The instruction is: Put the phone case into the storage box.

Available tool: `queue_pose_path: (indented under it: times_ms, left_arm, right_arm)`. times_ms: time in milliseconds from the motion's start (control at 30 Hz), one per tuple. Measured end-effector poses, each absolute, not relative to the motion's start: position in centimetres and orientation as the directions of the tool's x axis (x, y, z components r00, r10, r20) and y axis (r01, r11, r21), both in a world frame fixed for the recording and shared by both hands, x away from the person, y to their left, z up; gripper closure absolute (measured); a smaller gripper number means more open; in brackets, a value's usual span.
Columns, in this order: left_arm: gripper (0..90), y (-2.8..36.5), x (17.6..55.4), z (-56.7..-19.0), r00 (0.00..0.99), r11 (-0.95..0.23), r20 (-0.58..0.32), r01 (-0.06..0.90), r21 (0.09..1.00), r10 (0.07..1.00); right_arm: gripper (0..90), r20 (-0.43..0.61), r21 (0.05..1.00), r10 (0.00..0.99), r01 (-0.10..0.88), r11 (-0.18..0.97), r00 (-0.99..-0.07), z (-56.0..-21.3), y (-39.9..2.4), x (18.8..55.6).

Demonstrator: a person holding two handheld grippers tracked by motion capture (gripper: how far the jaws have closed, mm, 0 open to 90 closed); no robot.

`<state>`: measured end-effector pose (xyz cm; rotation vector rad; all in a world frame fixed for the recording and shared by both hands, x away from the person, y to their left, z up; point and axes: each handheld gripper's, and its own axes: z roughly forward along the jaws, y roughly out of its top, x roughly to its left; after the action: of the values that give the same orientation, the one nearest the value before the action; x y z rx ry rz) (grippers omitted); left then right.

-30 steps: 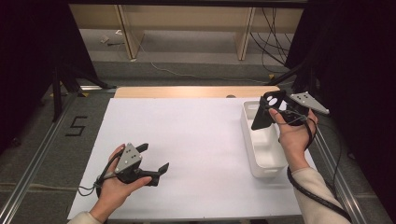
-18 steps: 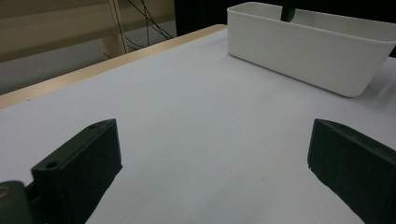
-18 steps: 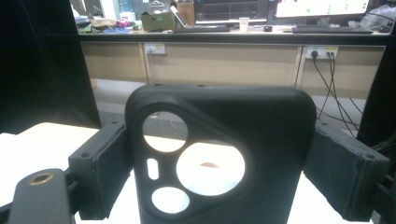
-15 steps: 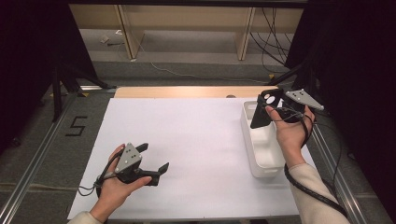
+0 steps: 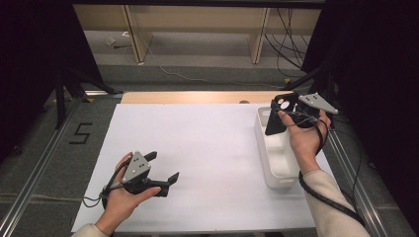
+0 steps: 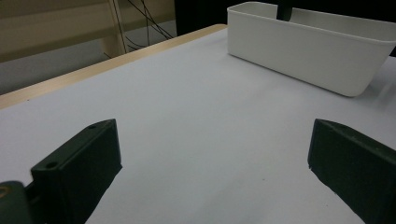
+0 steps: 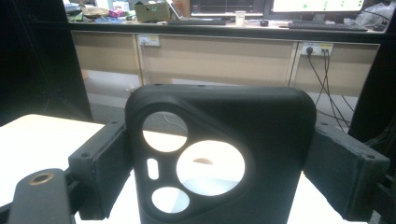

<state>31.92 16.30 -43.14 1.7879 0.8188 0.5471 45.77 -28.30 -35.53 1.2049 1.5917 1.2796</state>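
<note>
Right claw (image 5: 274,118) clamped on black phone case (image 7: 219,154), held up over white bin (image 5: 272,168), right of frame. Case looks light, thin, prob flexible rubbery shell w/ camera cutouts; I'd grip by side edges, as now, not across holes. Left claw (image 5: 162,170) open, nothing held, low over white surface (image 5: 207,148), lower left. Bin looks empty as far as I see.
</note>
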Motion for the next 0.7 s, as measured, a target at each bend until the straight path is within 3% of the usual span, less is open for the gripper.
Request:
queue_pose_path:
  times_ms: [700]
  left_arm:
    - [2.1, 16.3, 31.9, -43.2, 0.663, -0.221, -0.017, 0.274, 0.936, 0.749]
  right_arm:
    - [15.2, -0.008, 0.968, 0.966, 0.239, 0.072, -0.259, -36.0, -28.2, 46.9]
